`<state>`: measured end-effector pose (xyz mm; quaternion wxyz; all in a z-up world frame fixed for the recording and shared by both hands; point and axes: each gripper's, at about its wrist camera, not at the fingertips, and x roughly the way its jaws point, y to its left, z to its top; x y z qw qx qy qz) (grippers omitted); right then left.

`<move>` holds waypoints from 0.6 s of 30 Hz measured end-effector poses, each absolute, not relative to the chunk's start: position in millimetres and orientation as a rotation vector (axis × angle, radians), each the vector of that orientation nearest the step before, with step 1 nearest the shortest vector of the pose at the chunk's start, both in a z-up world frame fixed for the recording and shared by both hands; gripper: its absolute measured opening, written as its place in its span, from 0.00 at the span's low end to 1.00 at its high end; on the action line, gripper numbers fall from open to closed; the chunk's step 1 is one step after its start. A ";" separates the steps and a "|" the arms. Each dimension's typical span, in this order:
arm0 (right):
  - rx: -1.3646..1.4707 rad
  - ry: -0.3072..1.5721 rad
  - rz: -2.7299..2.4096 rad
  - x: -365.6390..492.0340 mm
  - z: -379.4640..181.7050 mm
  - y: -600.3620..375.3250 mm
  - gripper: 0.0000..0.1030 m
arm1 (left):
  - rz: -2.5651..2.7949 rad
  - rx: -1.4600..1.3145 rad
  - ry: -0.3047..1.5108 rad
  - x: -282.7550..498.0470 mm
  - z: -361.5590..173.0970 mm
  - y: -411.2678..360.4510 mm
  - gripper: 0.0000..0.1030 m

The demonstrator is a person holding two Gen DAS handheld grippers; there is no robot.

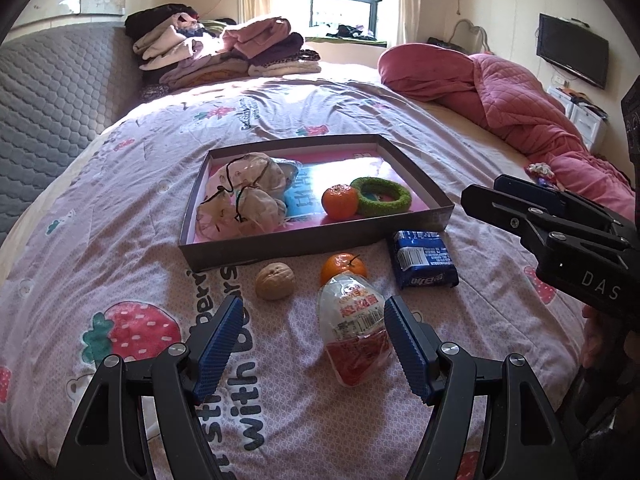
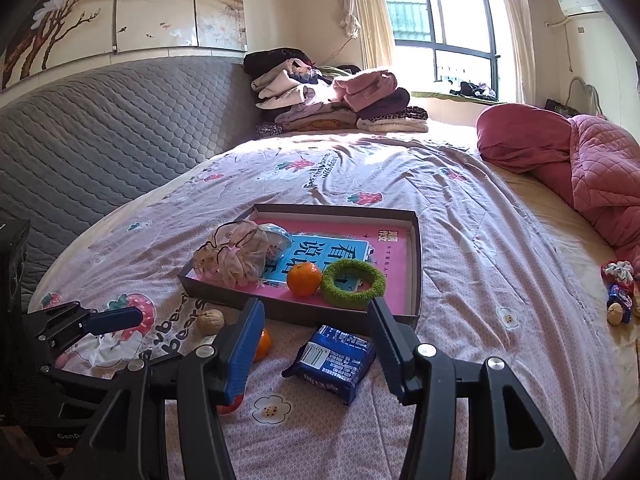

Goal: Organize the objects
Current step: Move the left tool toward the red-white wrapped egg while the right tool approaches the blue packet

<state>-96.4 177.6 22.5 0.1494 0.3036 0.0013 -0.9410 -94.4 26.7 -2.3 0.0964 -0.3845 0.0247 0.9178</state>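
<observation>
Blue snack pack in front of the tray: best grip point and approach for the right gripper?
Grip the blue snack pack across its short width at mid-body, coming from above and the near side. It lies flat on the bedspread between the open fingers of the right gripper, clear of the tray. Avoid the thin crimped ends; they would likely slip.

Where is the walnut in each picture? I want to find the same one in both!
Left wrist view: the walnut lies on the bedspread just below the centre, in front of the box's near wall, left of the loose orange.
Right wrist view: the walnut is left of centre, just left of the gripper's left finger.
Shared landmark: the shallow brown box holding the green ring.
</observation>
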 end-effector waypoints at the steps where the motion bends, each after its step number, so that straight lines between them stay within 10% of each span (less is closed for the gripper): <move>1: 0.879 0.002 -2.704 -96.5 21.2 177.9 0.52 | 2.718 -1.139 0.075 -93.8 -2.3 27.5 0.72; 18: 1.044 -0.017 -2.675 -99.8 -11.1 179.2 0.62 | 2.651 -1.212 0.054 -89.0 -18.6 34.4 0.72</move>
